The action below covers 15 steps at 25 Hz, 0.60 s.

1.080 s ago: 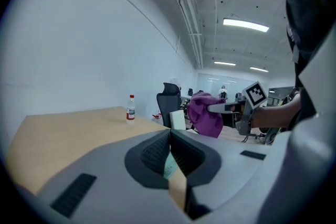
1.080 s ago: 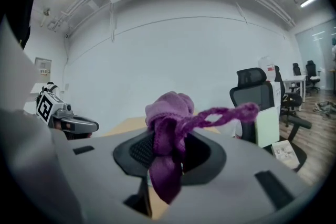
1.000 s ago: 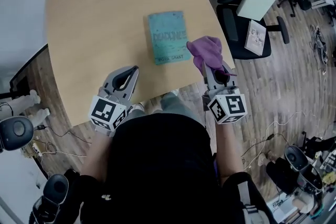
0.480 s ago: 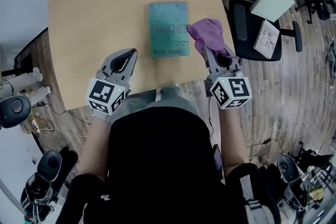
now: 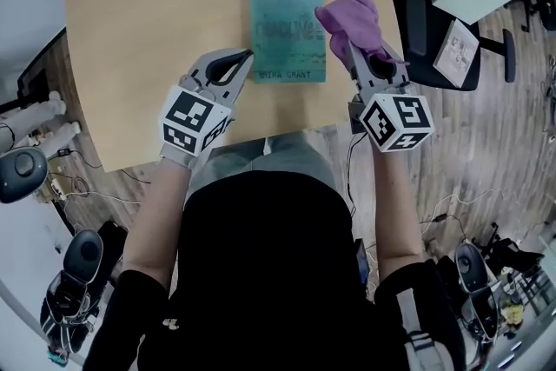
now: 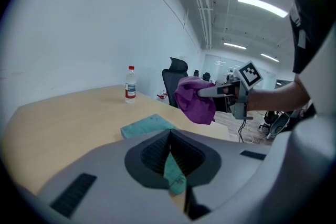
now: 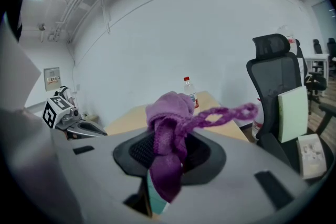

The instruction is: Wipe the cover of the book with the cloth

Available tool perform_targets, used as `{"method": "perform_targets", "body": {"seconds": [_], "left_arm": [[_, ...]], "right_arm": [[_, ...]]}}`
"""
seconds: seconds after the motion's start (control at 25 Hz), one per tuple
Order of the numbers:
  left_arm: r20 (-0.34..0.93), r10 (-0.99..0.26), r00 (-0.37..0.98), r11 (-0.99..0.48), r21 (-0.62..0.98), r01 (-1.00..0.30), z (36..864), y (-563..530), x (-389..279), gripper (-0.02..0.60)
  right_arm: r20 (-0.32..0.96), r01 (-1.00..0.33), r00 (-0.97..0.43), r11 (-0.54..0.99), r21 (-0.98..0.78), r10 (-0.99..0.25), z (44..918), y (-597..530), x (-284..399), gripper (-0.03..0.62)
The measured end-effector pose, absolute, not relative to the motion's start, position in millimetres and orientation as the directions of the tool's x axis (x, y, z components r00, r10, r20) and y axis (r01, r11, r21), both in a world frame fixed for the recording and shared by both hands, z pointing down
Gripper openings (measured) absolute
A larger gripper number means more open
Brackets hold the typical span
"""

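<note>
Fingers (image 5: 354, 58) of the right gripper (image 5: 349, 48) pinch the purple cloth (image 5: 352, 20) near the book (image 5: 285, 30); left gripper's (image 5: 247, 57) fingers pressed together.

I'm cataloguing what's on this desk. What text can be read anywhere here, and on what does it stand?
"MIRA GRANT": near the bottom edge of the teal book cover.
Title above it on that cover: too blurred to read.
Label on the bottle: too small to read.
Print on the leaflet on the chair: too small to read.

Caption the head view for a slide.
Right tool grips a purple cloth at the teal book's right edge; the shut left tool points at its near left corner.
</note>
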<state>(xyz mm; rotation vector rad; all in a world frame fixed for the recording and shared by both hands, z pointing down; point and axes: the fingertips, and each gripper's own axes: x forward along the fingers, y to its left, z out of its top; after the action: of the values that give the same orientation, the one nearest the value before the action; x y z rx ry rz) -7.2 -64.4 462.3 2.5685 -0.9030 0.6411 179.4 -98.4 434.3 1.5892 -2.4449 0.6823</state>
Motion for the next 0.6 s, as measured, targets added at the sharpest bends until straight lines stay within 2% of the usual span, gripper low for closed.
{"method": "perform_targets", "body": {"seconds": [0.6], "left_arm": [[0.672, -0.348, 0.654, -0.71, 0.266, -0.652, 555, -82, 3, 0.02]], "right_arm": [[0.475, -0.901, -0.43, 0.329, -0.283, -0.768, 510, -177, 158, 0.121]]}}
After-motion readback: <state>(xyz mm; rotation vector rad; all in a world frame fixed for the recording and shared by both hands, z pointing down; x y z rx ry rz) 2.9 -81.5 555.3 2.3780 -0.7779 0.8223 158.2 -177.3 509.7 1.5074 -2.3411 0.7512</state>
